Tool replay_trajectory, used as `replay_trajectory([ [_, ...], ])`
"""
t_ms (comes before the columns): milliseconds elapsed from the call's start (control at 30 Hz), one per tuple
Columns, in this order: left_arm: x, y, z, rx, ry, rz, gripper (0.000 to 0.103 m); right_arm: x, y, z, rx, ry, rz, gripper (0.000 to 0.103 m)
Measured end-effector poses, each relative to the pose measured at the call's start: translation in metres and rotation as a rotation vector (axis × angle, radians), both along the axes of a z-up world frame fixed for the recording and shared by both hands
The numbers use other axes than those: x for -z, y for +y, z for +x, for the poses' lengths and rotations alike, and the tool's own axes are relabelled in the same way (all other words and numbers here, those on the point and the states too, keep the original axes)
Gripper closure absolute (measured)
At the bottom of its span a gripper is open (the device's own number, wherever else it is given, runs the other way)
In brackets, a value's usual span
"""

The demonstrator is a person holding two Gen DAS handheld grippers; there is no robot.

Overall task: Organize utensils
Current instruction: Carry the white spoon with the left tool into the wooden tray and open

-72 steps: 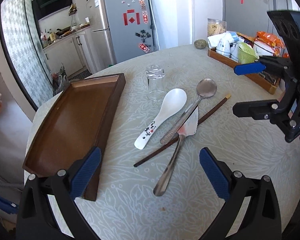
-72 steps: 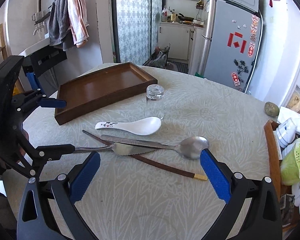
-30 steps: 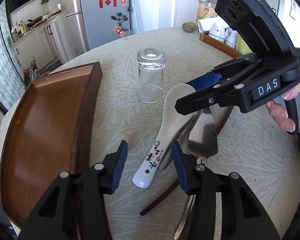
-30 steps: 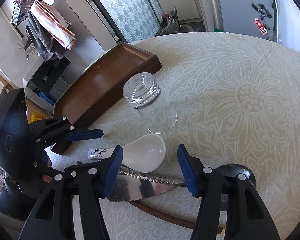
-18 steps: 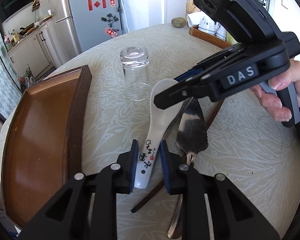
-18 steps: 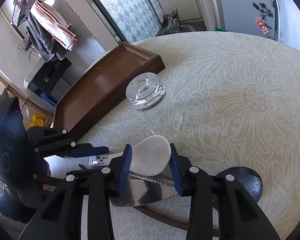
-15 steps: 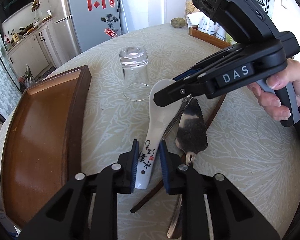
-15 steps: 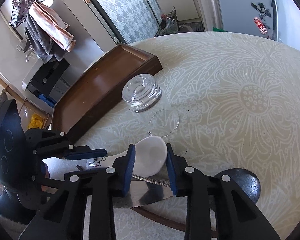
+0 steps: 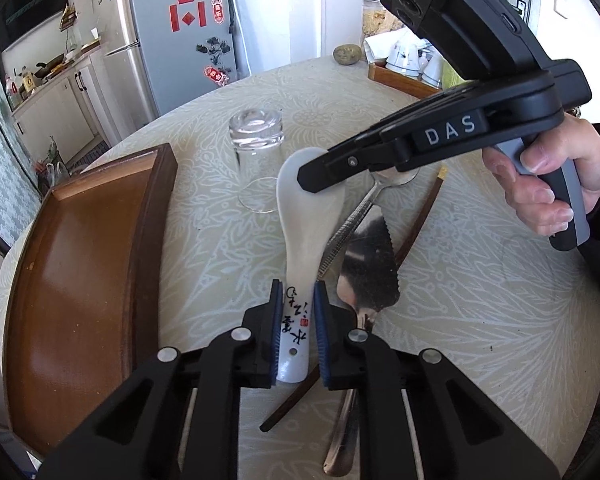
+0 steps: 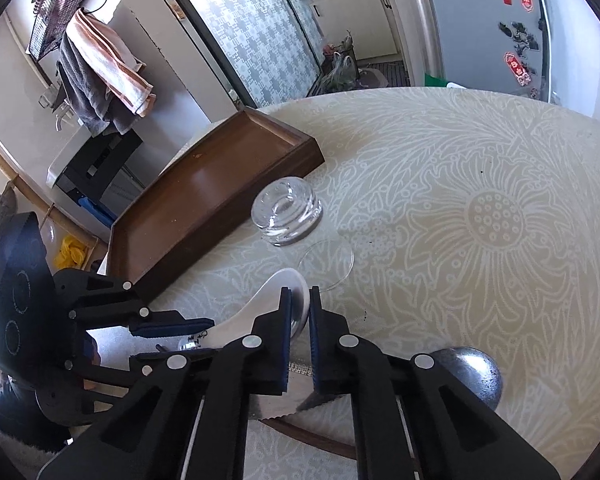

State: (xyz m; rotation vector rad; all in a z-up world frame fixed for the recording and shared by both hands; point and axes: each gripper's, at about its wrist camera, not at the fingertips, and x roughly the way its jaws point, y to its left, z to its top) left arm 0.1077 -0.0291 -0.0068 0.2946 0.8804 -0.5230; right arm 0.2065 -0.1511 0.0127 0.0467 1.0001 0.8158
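Observation:
A white ceramic spoon (image 9: 306, 216) with black writing on its handle lies on the round table. My left gripper (image 9: 296, 292) is closing, its blue pads against both sides of the handle. My right gripper (image 10: 299, 300) is closing too, with the rim of the spoon's bowl (image 10: 272, 292) pinched between its pads. In the left wrist view its tip (image 9: 312, 178) sits over the far end of the bowl. Beside the spoon lie a serrated metal server (image 9: 368, 264), a metal spoon (image 10: 472, 372) and a dark chopstick (image 9: 420, 216). A brown wooden tray (image 9: 80, 260) stands to the left.
An upturned clear glass (image 9: 256, 152) stands just beyond the spoon's bowl, near the tray's corner (image 10: 308, 152). A second tray with cups (image 9: 400, 80) sits at the table's far right edge. A person's hand (image 9: 548, 192) holds the right gripper.
Both grippers came down over the white spoon and narrowed their jaws, the left around the handle, the right onto the bowl's rim. The spoon itself has stayed in place.

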Motion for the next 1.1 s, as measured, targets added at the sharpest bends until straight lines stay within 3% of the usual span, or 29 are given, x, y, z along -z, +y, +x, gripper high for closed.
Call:
replay_trajectory([
  [633, -0.021, 0.006, -0.015, 0.013, -0.056, 0.005, 0.088, -0.026, 0.002, -0.011, -0.006, -0.038, 0.013, 0.096],
  [1100, -0.059, 0.058, -0.029, -0.044, -0.143, 0.011, 0.088, -0.072, 0.064, -0.019, -0.055, -0.129, -0.01, 0.096],
])
